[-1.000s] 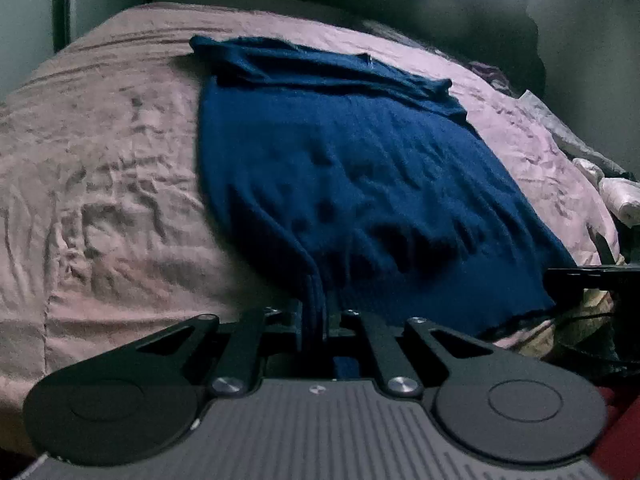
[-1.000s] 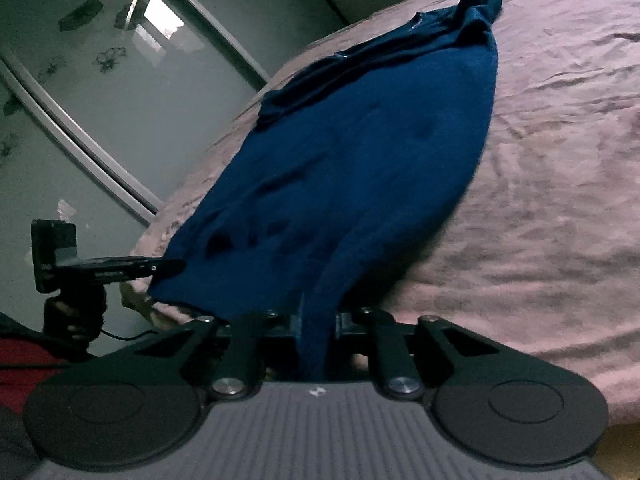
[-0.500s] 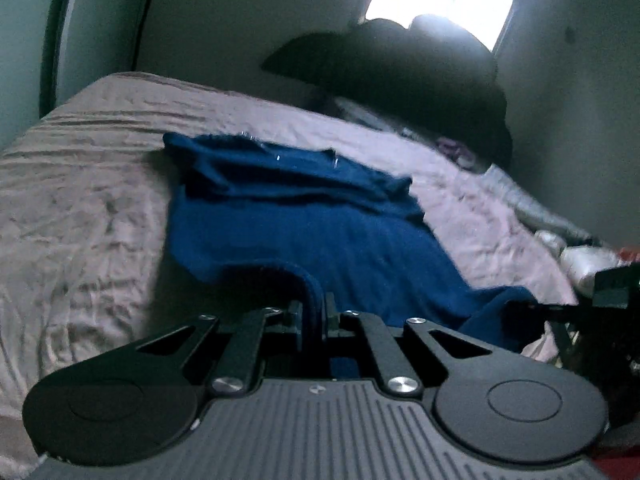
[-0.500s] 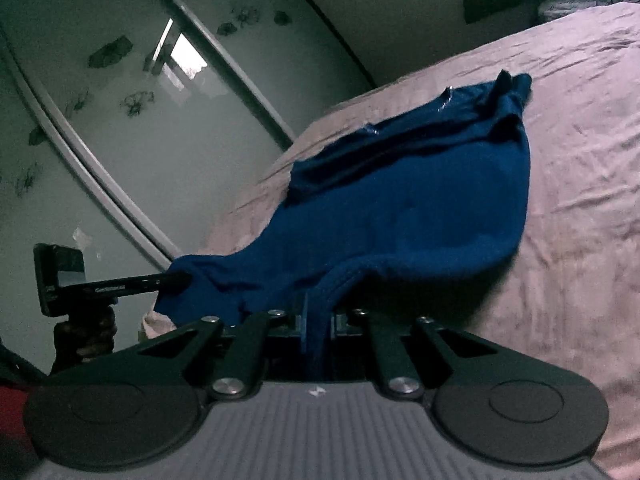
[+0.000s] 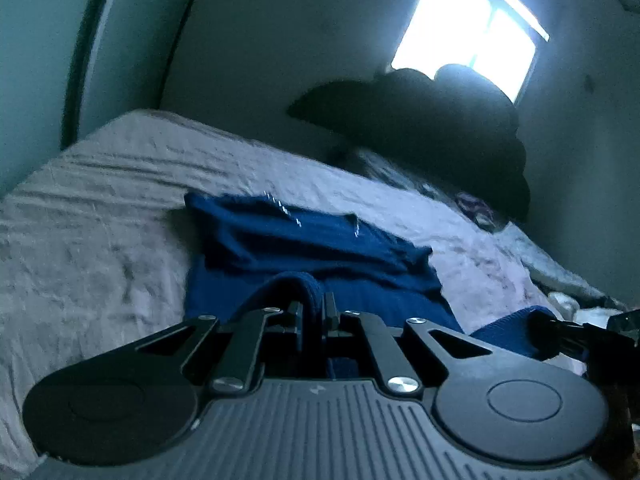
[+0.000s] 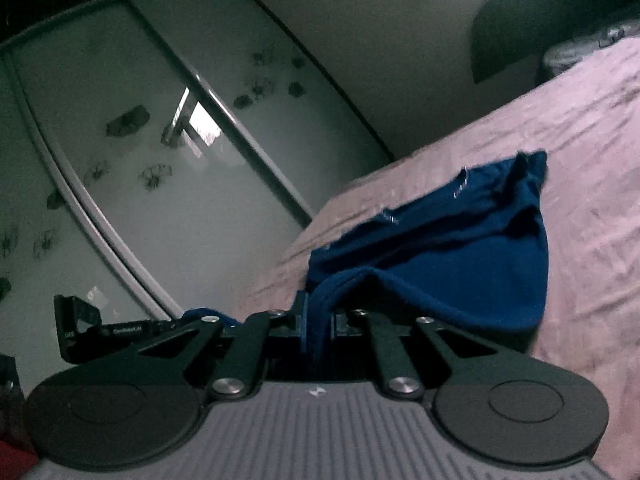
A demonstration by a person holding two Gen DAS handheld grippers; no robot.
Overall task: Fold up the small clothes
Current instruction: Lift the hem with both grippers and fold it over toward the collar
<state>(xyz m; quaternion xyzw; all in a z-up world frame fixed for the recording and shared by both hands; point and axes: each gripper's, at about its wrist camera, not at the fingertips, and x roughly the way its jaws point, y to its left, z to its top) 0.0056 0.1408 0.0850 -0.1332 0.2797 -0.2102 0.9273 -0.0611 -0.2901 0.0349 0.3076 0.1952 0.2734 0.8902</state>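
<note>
Bed [image 5: 100,208], pinkish sheet, wrinkled, filling the lower half of both views. Beyond it, a dark heap [image 5: 420,120] under a bright window [image 5: 472,28] in the left view; frosted sliding doors [image 6: 160,152] in the right view.

On the sheet, a blue top [image 5: 312,248], its far end with the collar lying flat, small white stitches showing along the neckline. Near end lifted off the bed and curling forward over the flat part, so a half fold in progress by the look of it.

Left gripper [image 5: 313,314] clamped on one near corner of the hem, cloth bunched between the jaws. Right gripper [image 6: 318,326] likewise pinched tight on the other near corner, fabric draped away from it in a ridge. Each gripper visible at the edge of the other's view, level with one another, well apart across the width of the top.

Key relation: long axis of the top running straight ahead from both grippers, collar at the far end, hem in hand. Collar directly forward and lower than the held hem. Neither hand clearly nearer; both about equally far from the collar. Next move likely a carry forward and down, hem onto collar edge, kept square.
</note>
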